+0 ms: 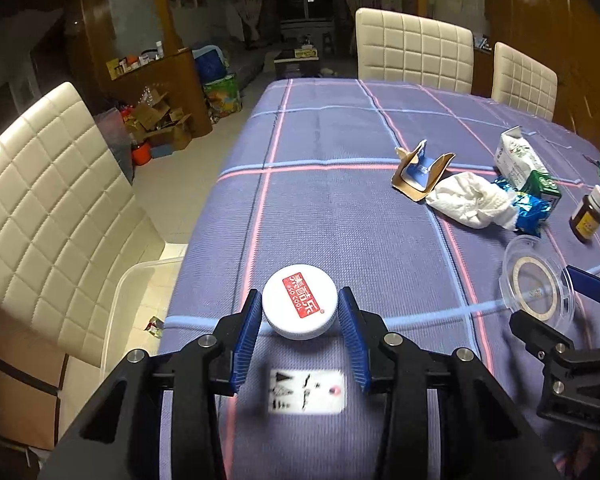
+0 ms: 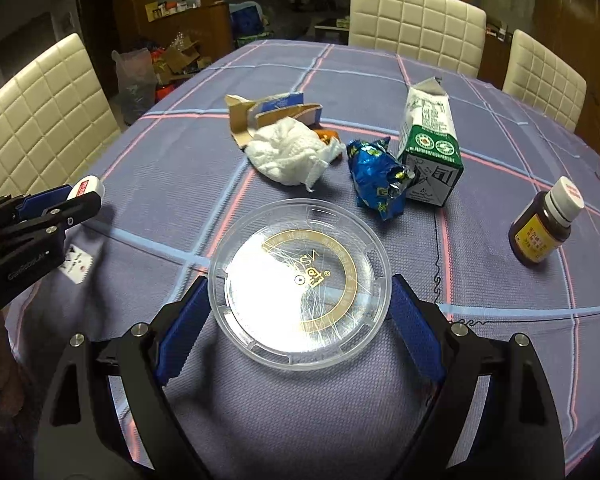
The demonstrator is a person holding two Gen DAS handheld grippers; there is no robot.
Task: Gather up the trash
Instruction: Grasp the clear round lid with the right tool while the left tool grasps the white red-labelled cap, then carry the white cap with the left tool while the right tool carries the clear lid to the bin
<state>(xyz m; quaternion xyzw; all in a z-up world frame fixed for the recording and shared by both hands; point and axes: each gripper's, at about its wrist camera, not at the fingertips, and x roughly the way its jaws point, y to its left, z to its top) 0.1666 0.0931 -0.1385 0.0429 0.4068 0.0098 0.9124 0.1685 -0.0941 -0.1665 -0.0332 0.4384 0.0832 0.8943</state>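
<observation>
The left gripper (image 1: pixel 299 316) pinches a white cap (image 1: pixel 299 306) above the desk (image 1: pixel 324 208); the right gripper (image 2: pixel 300 312) spans a clear lid (image 2: pixel 299 285) left of the bottle (image 2: pixel 546 222). Thin, slick lid may slip or flex free.

- home dining room: tabletop (image 1: pixel 320 184) under plaid cloth, quilted cream chairs (image 1: pixel 414 54)
- wooden cabinet (image 1: pixel 156 80), cardboard boxes (image 1: pixel 160 120) on floor, lounge beyond

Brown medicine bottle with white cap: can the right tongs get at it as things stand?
Probably not yet. The right tongs straddle the clear round plastic lid, so that has to go first. Otherwise the brown medicine bottle with white cap lies on open cloth to the right with nothing beside it.
</observation>
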